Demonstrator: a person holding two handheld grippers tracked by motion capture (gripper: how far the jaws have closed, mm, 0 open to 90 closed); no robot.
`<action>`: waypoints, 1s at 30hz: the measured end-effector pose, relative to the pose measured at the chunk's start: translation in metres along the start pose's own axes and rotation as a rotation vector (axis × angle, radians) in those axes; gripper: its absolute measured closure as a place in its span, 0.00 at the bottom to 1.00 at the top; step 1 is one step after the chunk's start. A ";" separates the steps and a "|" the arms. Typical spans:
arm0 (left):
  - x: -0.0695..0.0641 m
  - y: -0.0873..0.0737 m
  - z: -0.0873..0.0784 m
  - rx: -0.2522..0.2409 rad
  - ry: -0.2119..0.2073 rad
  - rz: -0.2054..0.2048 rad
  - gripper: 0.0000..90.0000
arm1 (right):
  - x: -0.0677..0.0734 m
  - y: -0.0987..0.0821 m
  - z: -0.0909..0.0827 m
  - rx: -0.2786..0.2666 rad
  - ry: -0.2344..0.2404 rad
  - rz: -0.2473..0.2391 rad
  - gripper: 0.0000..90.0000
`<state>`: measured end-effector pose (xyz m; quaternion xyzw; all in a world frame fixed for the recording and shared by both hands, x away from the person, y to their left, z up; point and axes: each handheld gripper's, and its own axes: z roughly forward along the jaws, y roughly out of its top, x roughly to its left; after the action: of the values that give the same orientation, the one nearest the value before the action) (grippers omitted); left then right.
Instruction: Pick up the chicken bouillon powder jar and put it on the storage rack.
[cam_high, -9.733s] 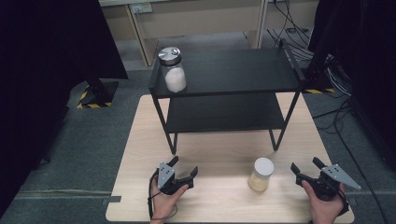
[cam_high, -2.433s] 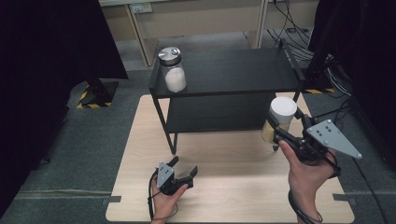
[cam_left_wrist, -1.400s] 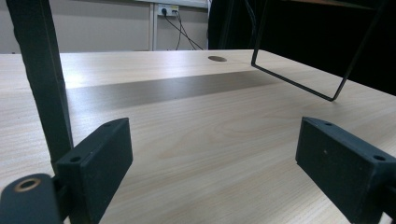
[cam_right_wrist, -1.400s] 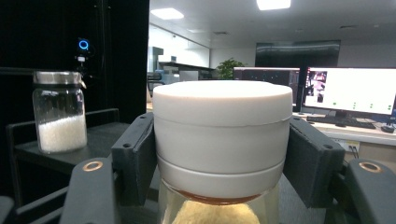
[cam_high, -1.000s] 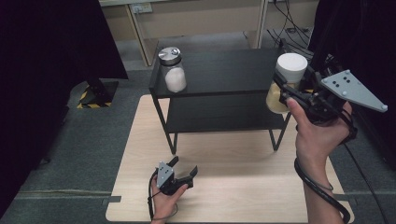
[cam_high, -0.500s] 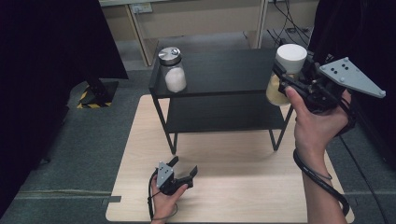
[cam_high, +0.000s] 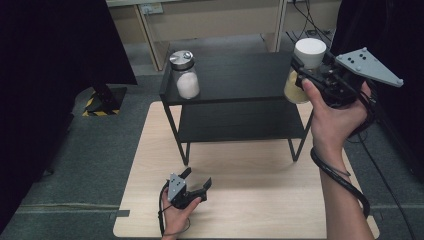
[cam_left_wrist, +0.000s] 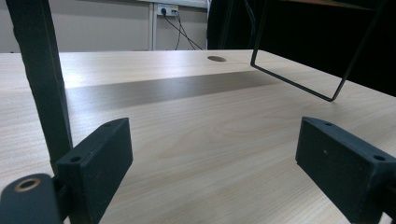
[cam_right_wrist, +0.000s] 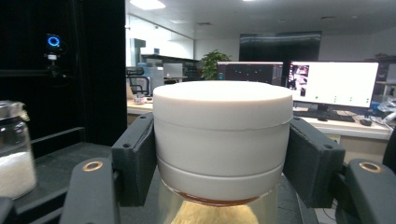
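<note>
Right gripper (cam_high: 306, 75) clamped on white-lidded jar (cam_high: 306, 67); left gripper (cam_high: 195, 184) released.

We hold the jar by its lid, above the black shelf's (cam_high: 240, 75) right edge. Our left gripper rests, holding nothing, on the table (cam_high: 250, 210).

1. The right gripper (cam_high: 311, 75) at the upper right of the high view is a black blocky body topped by a grey three-cornered plate with small dark holes.
2. A black cable trails from it and loops around the bare forearm at the lower right; no sleeve shows on that arm.
3. In the right gripper view its jaws are matte black rectangular pads with small screw holes, on black arms carrying brass-ringed holes.
4. The left gripper (cam_high: 192, 186) at the bottom centre of the high view is black with a small grey plate and a thin black cable curling beside the hand.
5. In the left gripper view (cam_left_wrist: 212, 154) its pads are black blocks with small screw recesses, with a brass eyelet at the lower left.
</note>
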<state>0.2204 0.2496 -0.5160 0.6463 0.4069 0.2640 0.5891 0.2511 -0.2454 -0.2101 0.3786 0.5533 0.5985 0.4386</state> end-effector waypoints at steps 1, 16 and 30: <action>0.000 0.000 0.000 0.000 0.000 0.000 0.11 | 0.000 0.001 0.002 0.004 -0.002 -0.001 0.38; 0.001 0.001 0.000 0.003 -0.004 0.001 0.12 | -0.002 0.006 0.020 0.021 -0.044 0.005 0.37; 0.001 0.001 0.000 0.005 -0.005 0.003 0.11 | -0.001 0.001 0.029 0.024 -0.049 0.002 0.37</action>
<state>0.2214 0.2500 -0.5153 0.6490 0.4051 0.2621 0.5882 0.2787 -0.2370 -0.2066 0.3987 0.5491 0.5830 0.4468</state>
